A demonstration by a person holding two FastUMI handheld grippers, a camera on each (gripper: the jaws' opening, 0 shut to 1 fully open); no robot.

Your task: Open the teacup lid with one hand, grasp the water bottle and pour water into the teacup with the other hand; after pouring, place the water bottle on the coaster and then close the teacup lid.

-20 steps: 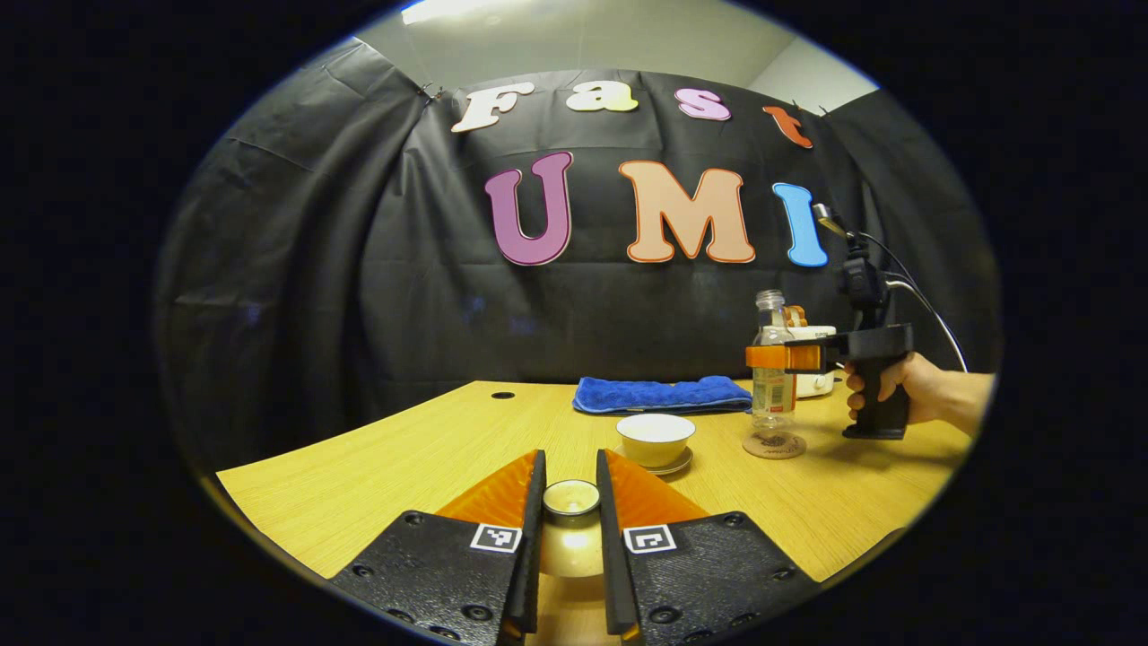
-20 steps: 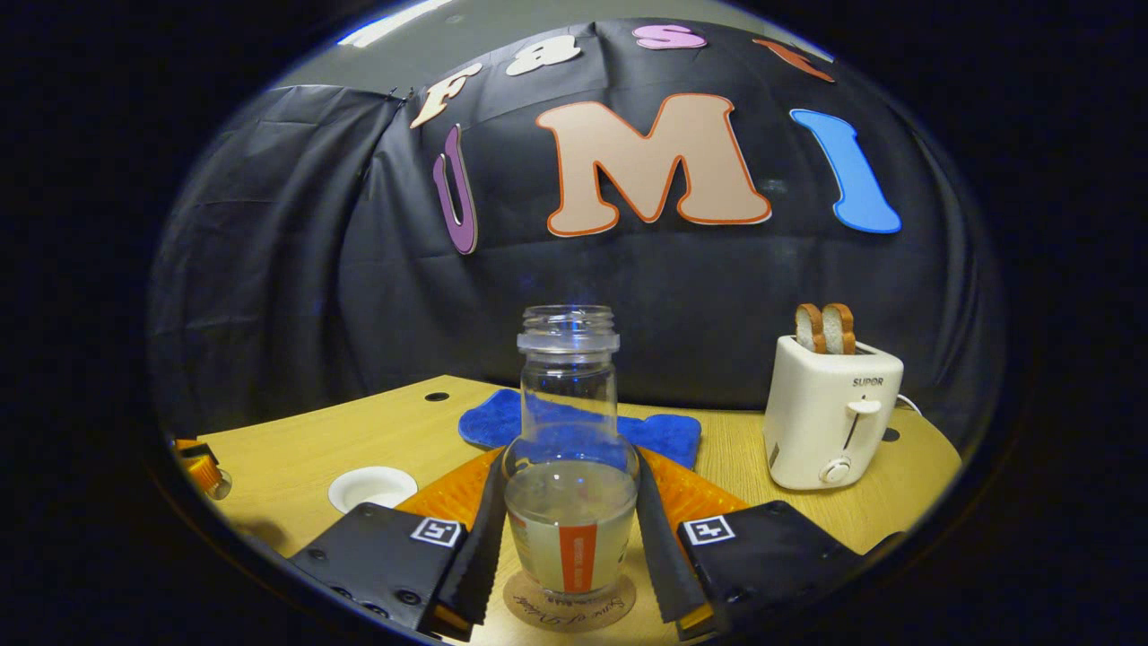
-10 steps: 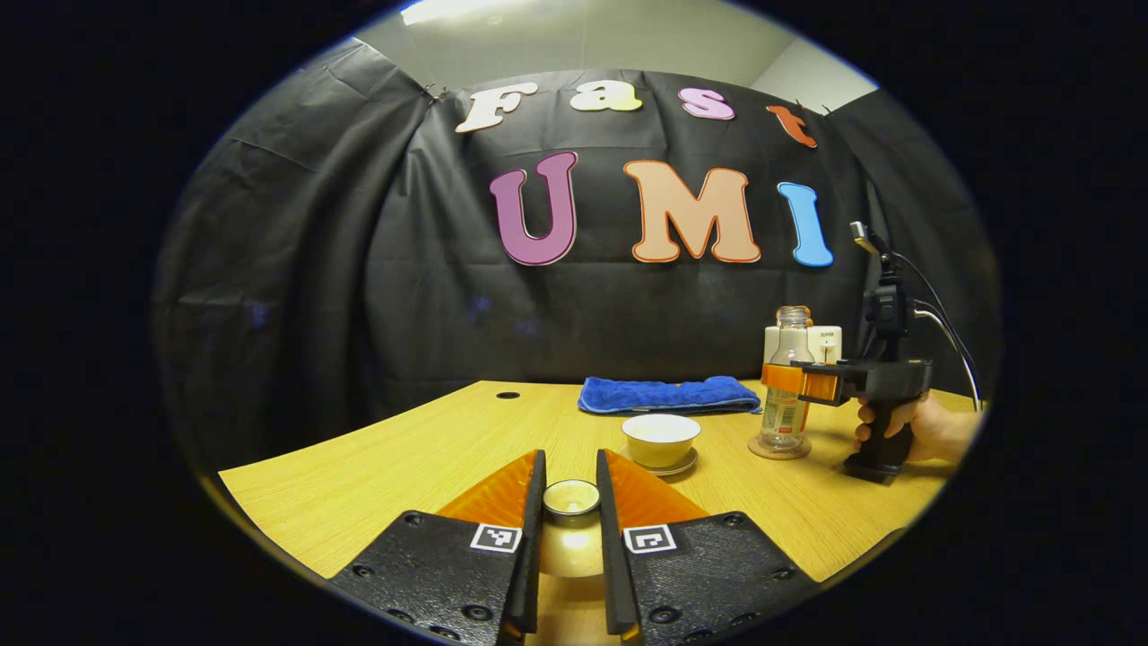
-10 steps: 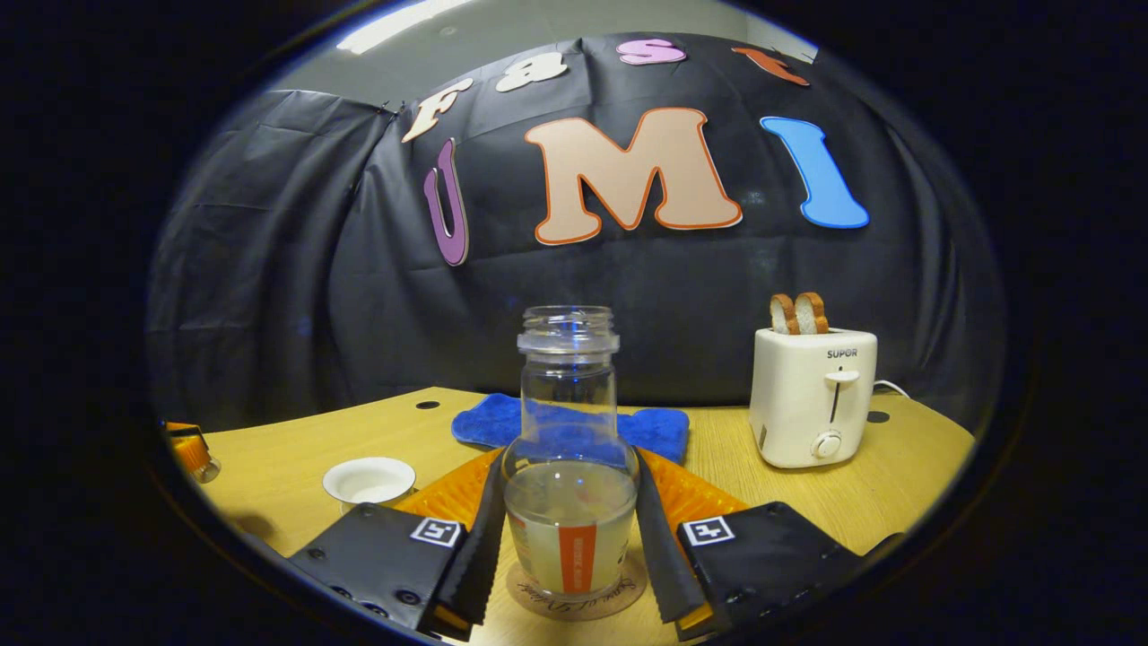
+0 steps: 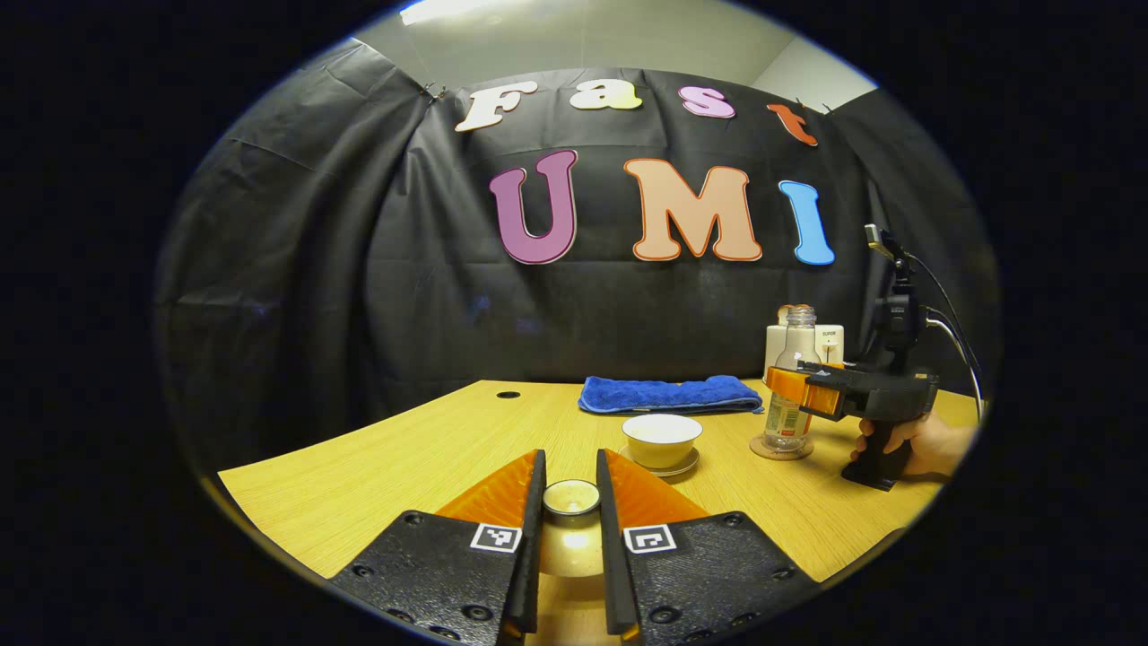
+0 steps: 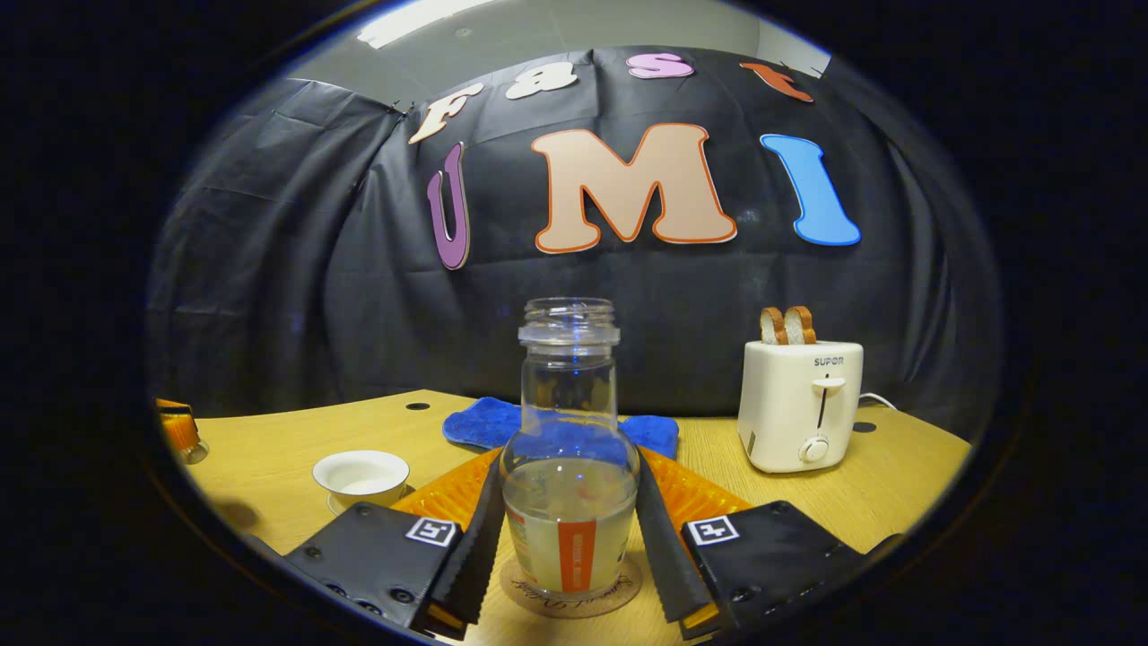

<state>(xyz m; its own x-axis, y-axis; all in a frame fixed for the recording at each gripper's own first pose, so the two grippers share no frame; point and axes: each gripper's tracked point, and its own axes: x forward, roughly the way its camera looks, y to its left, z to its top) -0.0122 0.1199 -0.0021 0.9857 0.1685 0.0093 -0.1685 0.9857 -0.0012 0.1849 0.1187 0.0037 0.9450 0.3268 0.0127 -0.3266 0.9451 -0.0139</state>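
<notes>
My left gripper (image 5: 570, 459) is shut on the small round teacup lid (image 5: 571, 499), held low over the wooden table (image 5: 386, 475). The open white teacup (image 5: 662, 437) sits on its saucer just ahead. Farther right, a clear water bottle (image 5: 791, 395), uncapped and part full, stands on a round coaster (image 5: 778, 447), with the right gripper (image 5: 793, 382) around it and a hand (image 5: 928, 441) on its handle. In the right gripper view my right gripper (image 6: 567, 462) presses both fingers on the bottle (image 6: 570, 516), which rests upright on the coaster (image 6: 571, 594). The teacup (image 6: 360, 474) is at the left there.
A white toaster (image 6: 801, 404) with two bread slices stands at the back right. A folded blue cloth (image 5: 665, 394) lies along the back of the table. The left gripper (image 6: 179, 431) with the lid is at the far left of the right gripper view.
My right gripper has come down and levelled with the bottle, which now stands upright on the coaster. The left gripper and lid have stayed in place.
</notes>
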